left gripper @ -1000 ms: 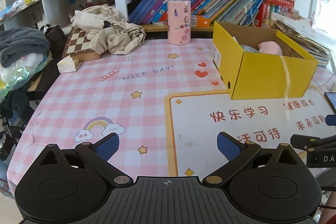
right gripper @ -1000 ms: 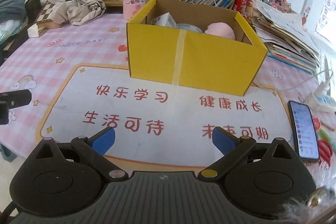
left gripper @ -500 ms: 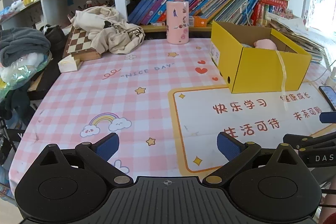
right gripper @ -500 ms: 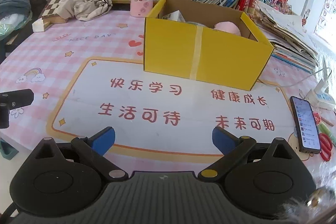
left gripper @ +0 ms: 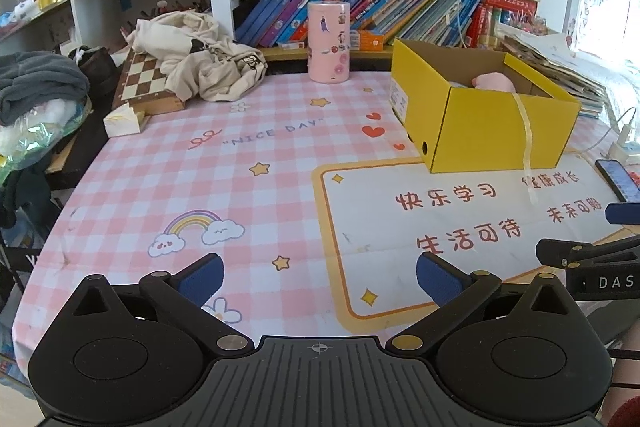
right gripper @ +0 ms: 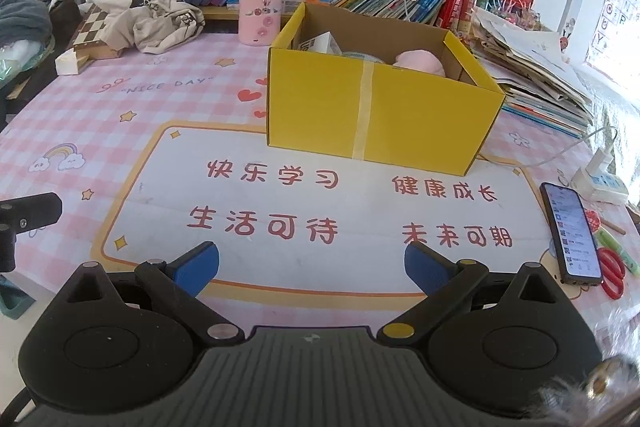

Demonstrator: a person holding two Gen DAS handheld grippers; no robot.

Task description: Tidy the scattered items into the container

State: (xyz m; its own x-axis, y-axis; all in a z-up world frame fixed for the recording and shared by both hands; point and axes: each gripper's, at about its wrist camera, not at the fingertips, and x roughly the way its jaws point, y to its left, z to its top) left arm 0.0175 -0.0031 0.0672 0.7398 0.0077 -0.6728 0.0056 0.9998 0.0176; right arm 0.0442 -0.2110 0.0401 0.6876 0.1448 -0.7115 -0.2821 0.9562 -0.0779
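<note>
Right wrist view: right gripper (right gripper: pixel 312 263) fingers apart, empty; yellow box (right gripper: pixel 376 111) centre frame; left gripper (left gripper: pixel 320 273) likewise spread, empty.

box (right gripper: pixel 320 99): matt yellow cardboard, glossy tape being shown on its front | tablecloth (left gripper: pixel 168 187): smooth, faint sheen being seen | pads (right gripper: pixel 196 267): matt blue, textured | phone (right gripper: pixel 572 231): glossy screen | chessboard (left gripper: pixel 142 83): wood | cloth (left gripper: pixel 200 67): crumpled beige fabric
</note>
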